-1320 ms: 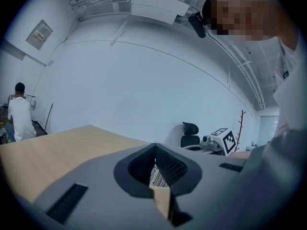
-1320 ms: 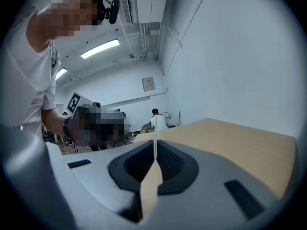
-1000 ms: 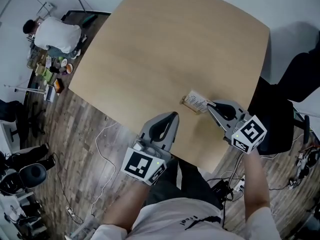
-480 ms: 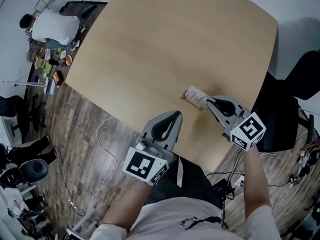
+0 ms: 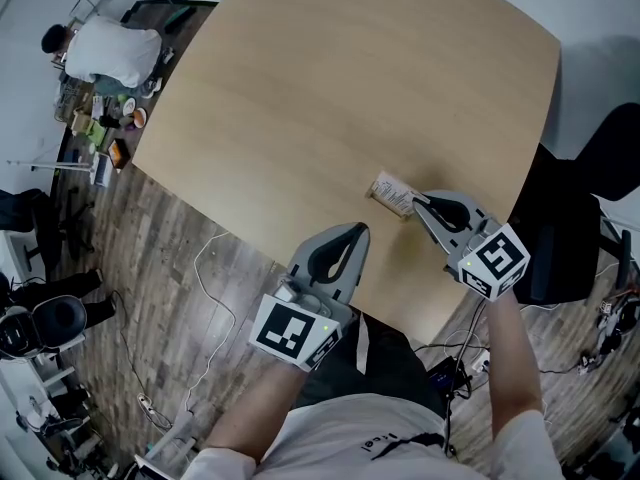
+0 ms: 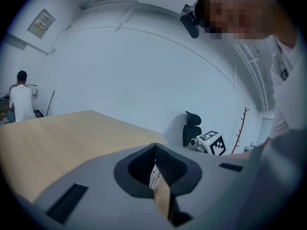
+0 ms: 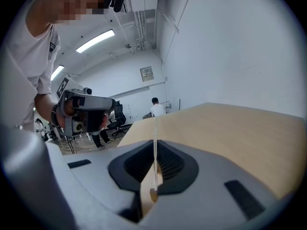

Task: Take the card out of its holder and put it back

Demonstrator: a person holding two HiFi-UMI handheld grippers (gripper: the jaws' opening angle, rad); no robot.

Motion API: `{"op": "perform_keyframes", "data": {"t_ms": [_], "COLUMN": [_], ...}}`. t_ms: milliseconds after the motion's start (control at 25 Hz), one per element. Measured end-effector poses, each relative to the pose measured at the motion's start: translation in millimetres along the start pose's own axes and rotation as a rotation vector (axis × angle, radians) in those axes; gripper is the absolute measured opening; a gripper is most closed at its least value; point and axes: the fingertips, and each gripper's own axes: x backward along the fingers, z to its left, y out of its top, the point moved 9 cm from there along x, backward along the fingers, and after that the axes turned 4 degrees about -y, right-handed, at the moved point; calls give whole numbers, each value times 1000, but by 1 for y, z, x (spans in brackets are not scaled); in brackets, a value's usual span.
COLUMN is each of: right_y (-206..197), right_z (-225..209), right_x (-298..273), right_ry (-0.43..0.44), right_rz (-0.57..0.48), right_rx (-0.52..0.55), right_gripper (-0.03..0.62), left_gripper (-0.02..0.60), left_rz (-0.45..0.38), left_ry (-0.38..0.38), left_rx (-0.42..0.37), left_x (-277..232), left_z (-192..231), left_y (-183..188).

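Pale wood tabletop (image 5: 300, 98) across most of the head view, with one small printed card holder (image 5: 390, 192) toward its near right part. Right claw (image 5: 416, 204) closed on the nearer end of the card holder, which juts away from the tips, up and left in the picture, long axis roughly in line with that claw. Left claw (image 5: 360, 230) near it, below and to the left, aimed its way but apart. Cannot tell here whether the card holder rests on the wood or hangs just over it, nor make out the card within.

Left gripper view: jaws drawn together on nothing. Through the slit behind the tips, a sliver of print, the card holder (image 6: 154, 175) almost straight ahead.

Right gripper view: thin white edge of the card holder (image 7: 154, 128) upright between the jaws, clamped, tabletop stretching beyond.

Probably calls next for the left claw, the free one, to part and come in along that long axis onto the far end.
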Motion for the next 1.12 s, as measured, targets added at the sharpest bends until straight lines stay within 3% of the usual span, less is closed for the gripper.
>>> {"op": "perform_keyframes", "data": {"t_ms": [400, 560, 680, 800, 1120], "right_y": [-12, -12, -18, -31, -42], "right_z": [5, 0, -4, 2, 3], "right_x": [-4, -4, -4, -9, -17], "right_ry": [-5, -7, 12, 14, -3], "right_rz": [8, 10, 59, 148, 168], "right_rx": [36, -3, -20, 53, 51], "right_gripper": [26, 26, 26, 26, 29], "left_gripper": [12, 12, 12, 12, 12], "left_rz": [8, 22, 17, 19, 45], "left_ry": [-11, -1, -9, -8, 1], "left_rx": [-2, 14, 18, 20, 30], "left_x": [-2, -3, -3, -2, -4], "left_z": [0, 0, -2, -2, 0], "left_y": [-8, -10, -12, -14, -18]}}
